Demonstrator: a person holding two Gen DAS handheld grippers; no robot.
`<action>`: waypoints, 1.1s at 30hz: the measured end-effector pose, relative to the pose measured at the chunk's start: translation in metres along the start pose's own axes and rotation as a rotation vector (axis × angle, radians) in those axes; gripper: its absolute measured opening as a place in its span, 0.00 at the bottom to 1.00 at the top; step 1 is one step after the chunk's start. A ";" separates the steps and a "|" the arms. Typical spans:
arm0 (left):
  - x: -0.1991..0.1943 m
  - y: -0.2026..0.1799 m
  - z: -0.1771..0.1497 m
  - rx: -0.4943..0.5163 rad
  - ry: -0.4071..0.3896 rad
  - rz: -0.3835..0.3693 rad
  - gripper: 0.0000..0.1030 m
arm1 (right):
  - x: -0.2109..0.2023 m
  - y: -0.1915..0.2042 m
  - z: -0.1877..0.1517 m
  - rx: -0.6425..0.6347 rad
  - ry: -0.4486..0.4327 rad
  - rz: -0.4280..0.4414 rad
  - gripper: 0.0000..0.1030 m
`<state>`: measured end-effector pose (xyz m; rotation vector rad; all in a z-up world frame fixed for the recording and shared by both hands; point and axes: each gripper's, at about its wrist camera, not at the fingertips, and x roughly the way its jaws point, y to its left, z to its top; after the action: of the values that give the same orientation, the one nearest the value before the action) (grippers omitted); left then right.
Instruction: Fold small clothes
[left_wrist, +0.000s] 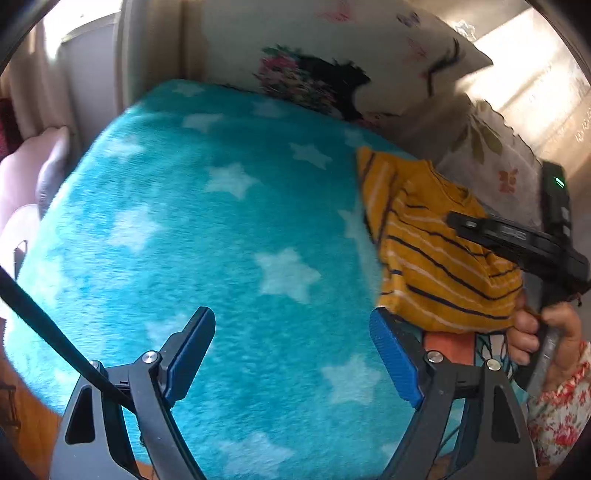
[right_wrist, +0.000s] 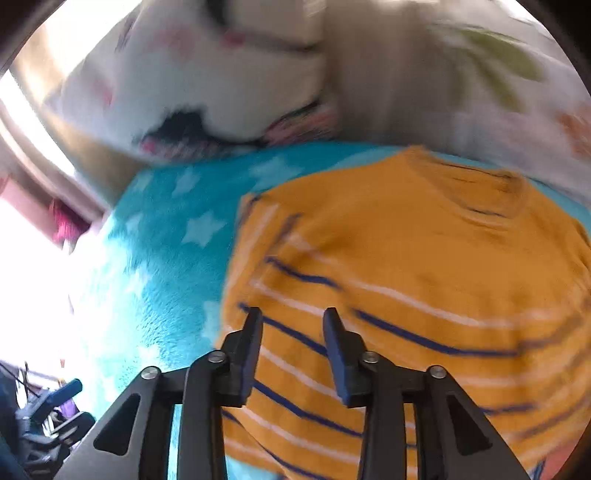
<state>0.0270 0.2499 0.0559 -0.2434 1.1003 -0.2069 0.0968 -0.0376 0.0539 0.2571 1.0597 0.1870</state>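
A small yellow shirt (left_wrist: 439, 251) with navy and white stripes lies folded on a turquoise star blanket (left_wrist: 221, 221), at its right side. My left gripper (left_wrist: 291, 332) is open and empty above the blanket, its right finger near the shirt's lower left corner. The right gripper (left_wrist: 517, 243) shows in the left wrist view hovering over the shirt. In the right wrist view the shirt (right_wrist: 406, 266) fills the right half, and my right gripper (right_wrist: 291, 317) is open a little above it, holding nothing. The blanket (right_wrist: 166, 258) lies to its left.
Patterned pillows (left_wrist: 332, 66) stand behind the blanket and also show in the right wrist view (right_wrist: 240, 81). An orange garment (left_wrist: 447, 347) lies under the shirt's near edge. The person's hand (left_wrist: 535, 332) grips the right tool. A bright window is at the left.
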 end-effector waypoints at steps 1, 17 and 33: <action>0.004 -0.004 0.000 0.004 0.010 -0.009 0.82 | -0.010 -0.015 -0.005 0.027 -0.013 -0.014 0.38; 0.002 -0.095 -0.037 -0.020 -0.014 0.063 0.82 | -0.112 -0.284 -0.044 0.407 -0.134 -0.163 0.51; 0.003 -0.148 -0.092 -0.149 -0.021 0.098 0.82 | -0.075 -0.315 -0.066 0.362 -0.029 0.170 0.60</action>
<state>-0.0606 0.0998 0.0575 -0.3230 1.1053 -0.0351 0.0117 -0.3511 -0.0073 0.6759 1.0397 0.1418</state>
